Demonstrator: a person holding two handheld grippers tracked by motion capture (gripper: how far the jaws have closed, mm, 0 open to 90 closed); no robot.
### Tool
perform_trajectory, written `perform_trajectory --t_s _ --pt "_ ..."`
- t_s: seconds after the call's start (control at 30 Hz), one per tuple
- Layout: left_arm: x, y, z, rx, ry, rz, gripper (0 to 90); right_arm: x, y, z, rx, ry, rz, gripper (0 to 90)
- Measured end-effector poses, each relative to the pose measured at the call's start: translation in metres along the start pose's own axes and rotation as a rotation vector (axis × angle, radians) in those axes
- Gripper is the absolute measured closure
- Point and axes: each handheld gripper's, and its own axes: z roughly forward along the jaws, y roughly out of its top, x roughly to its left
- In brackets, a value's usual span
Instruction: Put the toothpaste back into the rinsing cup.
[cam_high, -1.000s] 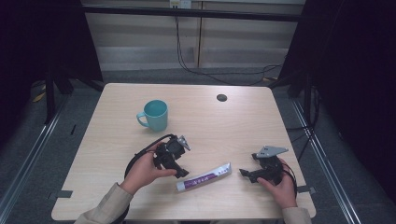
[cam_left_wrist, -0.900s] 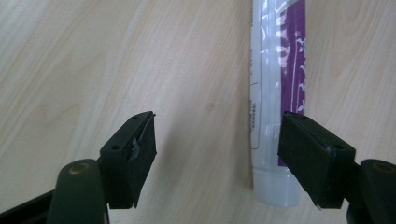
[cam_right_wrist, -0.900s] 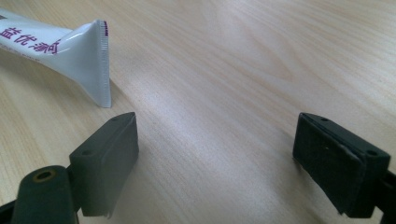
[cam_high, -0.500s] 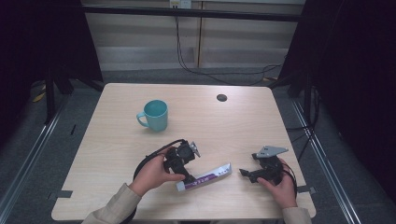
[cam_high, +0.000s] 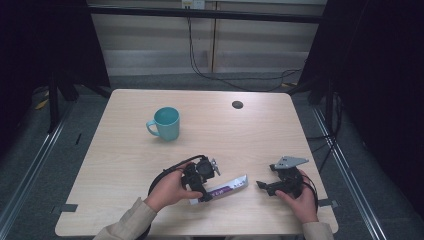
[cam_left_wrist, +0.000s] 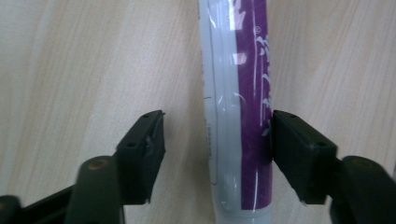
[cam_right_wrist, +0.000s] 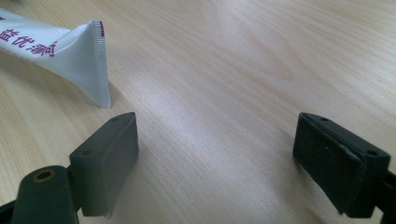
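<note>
Toothpaste tube (cam_left_wrist: 238, 116) between left tool (cam_left_wrist: 217, 140) jaws (closing).

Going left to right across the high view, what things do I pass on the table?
Teal mug → left claw, down over the near end of the toothpaste tube → small dark hole in the tabletop → right claw.
</note>
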Motion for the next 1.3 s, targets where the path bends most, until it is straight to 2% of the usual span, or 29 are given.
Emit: perform_trajectory --t_s 0.1,0.13,0.17,0.2,0.3,0.4,0.5,0.53,0.73,0.8,0.83,0.87,0.97,1.17,1.2,1.3 --pt "-0.002 0.001 0.001 0.003 -0.001 0.013 47.1 0.000 0.000 0.000 0.000 0.000 0.000 13.8" --pt "-0.002 0.001 0.001 0.012 0.001 0.022 50.8 0.000 0.000 0.000 0.000 0.002 0.000 13.8" --pt "-0.003 0.002 0.005 0.034 0.019 0.034 52.3 0.000 0.000 0.000 0.000 0.002 0.000 13.8" --pt "-0.003 0.002 0.008 0.046 0.026 0.038 52.6 0.000 0.000 0.000 0.000 0.002 0.000 13.8" --pt "-0.004 0.002 0.009 0.036 0.032 0.037 54.7 0.000 0.000 0.000 0.000 0.002 0.001 13.8" --pt "-0.005 0.004 0.008 0.064 0.045 0.051 57.8 0.000 0.000 0.000 0.000 0.002 0.001 13.8" --pt "-0.004 0.006 0.010 0.058 0.056 0.048 56.6 0.000 0.000 0.000 0.000 0.002 0.001 13.8" --pt "-0.004 0.006 0.010 0.053 0.050 0.042 53.5 0.000 0.000 0.000 0.000 0.002 0.001 13.8" --pt "-0.004 0.011 0.008 0.044 0.035 0.035 50.6 0.000 0.000 0.000 0.001 0.002 0.003 13.8" --pt "-0.006 0.013 0.008 0.045 0.036 0.037 51.3 0.000 0.000 0.000 0.000 0.002 0.001 13.8" --pt "-0.006 0.013 0.008 0.045 0.036 0.037 53.9 0.000 0.000 0.000 0.000 0.002 0.001 13.8" --pt "-0.007 0.014 0.010 0.061 0.055 0.047 57.9 0.000 0.000 0.000 0.000 0.002 0.001 13.8" --pt "-0.005 0.014 0.009 0.068 0.054 0.046 61.3 0.000 0.000 0.000 0.000 0.002 0.002 13.8" --pt "-0.002 0.004 0.000 0.054 0.049 0.046 71.8 0.000 0.000 0.000 0.001 0.002 0.003 13.8" --pt "-0.001 -0.001 -0.004 0.056 0.074 0.051 72.6 0.000 0.000 0.000 0.001 0.002 0.003 13.8" --pt "0.001 -0.005 -0.009 0.059 0.085 0.043 73.9 0.000 0.000 0.000 0.001 0.003 0.004 13.8"
